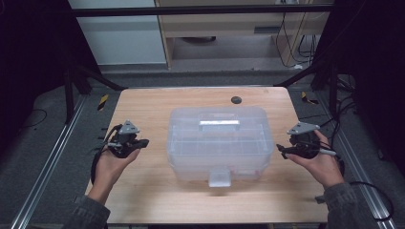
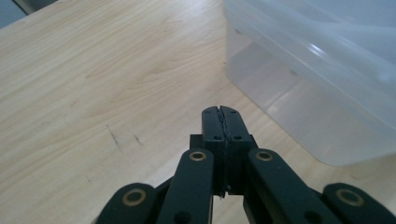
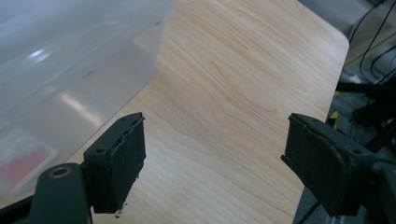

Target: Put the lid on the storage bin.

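Note:
A clear plastic storage box with a lid, a top handle and a front latch stands in the middle of the wooden table. My left gripper is held to the left of the box, apart from it, with its jaws shut and nothing between them; the box's side lies ahead and to its right. My right gripper is held to the right of the box, jaws open and empty, with the box wall at the left of its view.
A small dark round disc lies on the table behind the box. Metal rails run along both sides of the table. The table's right edge drops to a floor with cables.

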